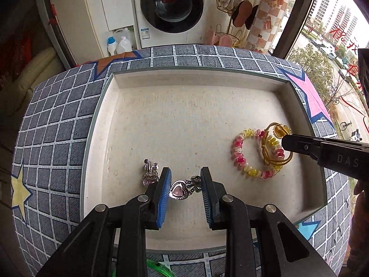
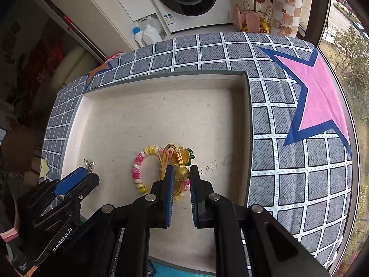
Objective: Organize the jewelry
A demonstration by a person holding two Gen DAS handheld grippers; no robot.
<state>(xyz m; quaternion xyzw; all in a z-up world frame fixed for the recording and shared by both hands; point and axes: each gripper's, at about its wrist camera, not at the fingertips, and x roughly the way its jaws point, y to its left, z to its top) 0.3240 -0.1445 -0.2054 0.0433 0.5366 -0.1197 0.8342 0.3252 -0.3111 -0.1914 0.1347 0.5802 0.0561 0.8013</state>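
A cream-lined tray [image 1: 99, 124] sits on a grid-patterned cloth. My left gripper [image 1: 185, 176] points down into its near side, blue pads shut on a silver heart pendant with a pink stone [image 1: 178, 190]. A second silver heart piece [image 1: 150, 176] shows just outside the left finger; I cannot tell if the two are joined. My right gripper [image 2: 182, 173] is shut on the yellow bead of a gold wire bangle [image 2: 170, 159]. The bangle overlaps a pink-and-yellow bead bracelet [image 2: 137, 173] in the tray. From the left wrist view, the right gripper [image 1: 284, 142] holds the bangle [image 1: 274, 143] over the bracelet [image 1: 237, 152].
The far half of the tray floor [image 2: 161, 115] is bare, with tall walls around it. A washing machine [image 1: 171, 4] and detergent bottles [image 1: 120, 43] stand beyond the table. A window runs along the right. A green item [image 1: 159, 267] lies outside the tray's near rim.
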